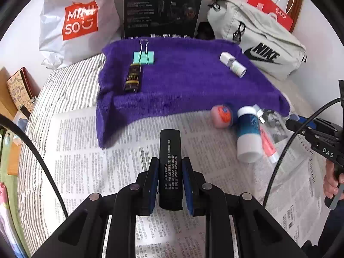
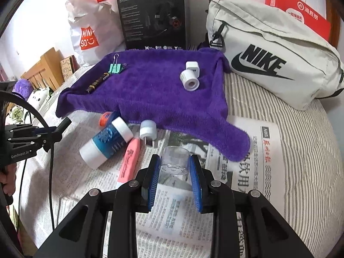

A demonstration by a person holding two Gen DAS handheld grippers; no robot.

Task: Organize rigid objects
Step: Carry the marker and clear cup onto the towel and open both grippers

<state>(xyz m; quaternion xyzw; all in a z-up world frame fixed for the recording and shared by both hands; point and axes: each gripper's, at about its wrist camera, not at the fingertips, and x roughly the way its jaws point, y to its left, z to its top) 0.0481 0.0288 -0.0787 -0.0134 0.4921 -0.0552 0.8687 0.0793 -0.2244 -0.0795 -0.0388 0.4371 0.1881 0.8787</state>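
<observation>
My left gripper (image 1: 169, 165) is shut on a long black box (image 1: 169, 150) with white print, held above the newspaper (image 1: 90, 150). My right gripper (image 2: 175, 161) is shut on a clear plastic cup (image 2: 175, 159). A purple towel (image 1: 182, 81) (image 2: 150, 90) holds a green binder clip (image 1: 143, 57) (image 2: 116, 67), a dark patterned lighter (image 1: 133, 77) (image 2: 96, 82), a white charger cube (image 1: 226, 58) (image 2: 193, 67) and a white roll (image 1: 238, 68) (image 2: 189, 80). On the newspaper lie a blue-and-white bottle (image 1: 248, 135) (image 2: 107, 139), a pink highlighter (image 1: 267, 142) (image 2: 129, 159), a pink-orange round tin (image 1: 221, 116) (image 2: 106, 117) and a white plug (image 2: 148, 131).
A white Nike bag (image 1: 258, 43) (image 2: 268, 60) lies at the right, a black headset box (image 1: 161, 8) (image 2: 152, 17) and a Miniso bag (image 1: 77, 21) (image 2: 90, 34) stand behind the towel. Red boxes (image 2: 301, 13) sit at the back. The bed has a striped sheet (image 2: 301, 150).
</observation>
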